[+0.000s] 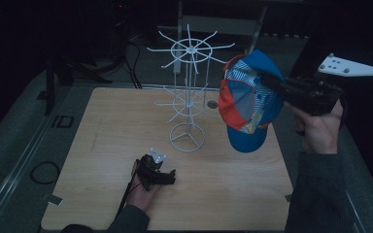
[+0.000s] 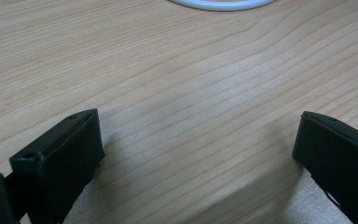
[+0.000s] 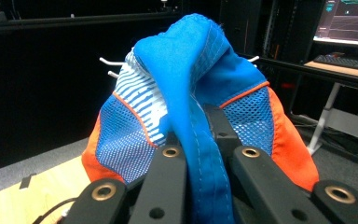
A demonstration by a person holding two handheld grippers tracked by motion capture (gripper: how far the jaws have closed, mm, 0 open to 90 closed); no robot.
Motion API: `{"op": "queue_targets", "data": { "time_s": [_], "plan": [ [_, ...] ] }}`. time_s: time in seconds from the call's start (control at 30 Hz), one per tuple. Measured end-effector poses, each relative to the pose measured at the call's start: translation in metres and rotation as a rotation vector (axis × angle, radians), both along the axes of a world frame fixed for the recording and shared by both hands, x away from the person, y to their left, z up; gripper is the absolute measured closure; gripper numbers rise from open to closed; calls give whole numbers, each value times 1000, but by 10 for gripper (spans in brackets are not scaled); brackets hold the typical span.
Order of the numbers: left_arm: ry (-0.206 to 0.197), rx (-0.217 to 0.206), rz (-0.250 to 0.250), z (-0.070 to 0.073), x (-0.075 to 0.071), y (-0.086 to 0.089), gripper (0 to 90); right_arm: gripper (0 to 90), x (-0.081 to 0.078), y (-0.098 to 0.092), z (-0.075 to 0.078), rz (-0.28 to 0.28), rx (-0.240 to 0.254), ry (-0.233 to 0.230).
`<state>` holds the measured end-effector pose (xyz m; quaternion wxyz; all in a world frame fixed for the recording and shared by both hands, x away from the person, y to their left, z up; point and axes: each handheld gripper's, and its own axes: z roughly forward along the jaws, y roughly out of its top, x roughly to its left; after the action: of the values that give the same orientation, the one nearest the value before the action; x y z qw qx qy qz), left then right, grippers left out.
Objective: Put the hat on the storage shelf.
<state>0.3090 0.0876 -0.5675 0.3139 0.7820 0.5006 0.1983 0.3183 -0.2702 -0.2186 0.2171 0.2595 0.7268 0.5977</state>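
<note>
Cap clamped in right gripper, held high beside rack prongs for hanging; left gripper released, idle on table.

A pale wooden desk was set in a dim room; a lit monitor was seen far right.

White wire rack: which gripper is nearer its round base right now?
Left. The left gripper rests on the table just in front of the rack's round base, jaws open. The right gripper is raised to the rack's right, shut on the cap.
</note>
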Motion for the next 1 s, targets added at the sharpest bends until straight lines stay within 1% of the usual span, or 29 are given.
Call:
{"op": "queue_targets", "data": {
  "time_s": [0.13, 0.2, 0.4, 0.47, 0.6, 0.7, 0.8, 1.0],
  "plan": [
    [0, 0, 0, 0, 0, 0, 19, 871, 3, 1, 1, 2, 13, 1],
    [0, 0, 0, 0, 0, 0, 19, 869, 5, 3, 1, 1, 11, 4],
    [-1, -1, 1, 0, 0, 0, 19, 870, 19, 13, -5, 6, 14, 25],
    [-1, -1, 0, 0, 0, 0, 19, 870, 23, 17, -8, 15, 23, 33],
    [-1, -2, 1, 0, 0, 0, 19, 870, 34, 23, -19, 22, 31, 61],
    [1, -2, 0, 0, 0, 0, 19, 870, 39, 27, -28, 36, 34, 78],
    [2, 0, -1, 0, 0, 0, 19, 871, 42, 32, -37, 41, 13, 95],
    [2, -1, 0, 0, 0, 0, 19, 856, 48, 41, -53, 24, -69, 130]
  ]
}}
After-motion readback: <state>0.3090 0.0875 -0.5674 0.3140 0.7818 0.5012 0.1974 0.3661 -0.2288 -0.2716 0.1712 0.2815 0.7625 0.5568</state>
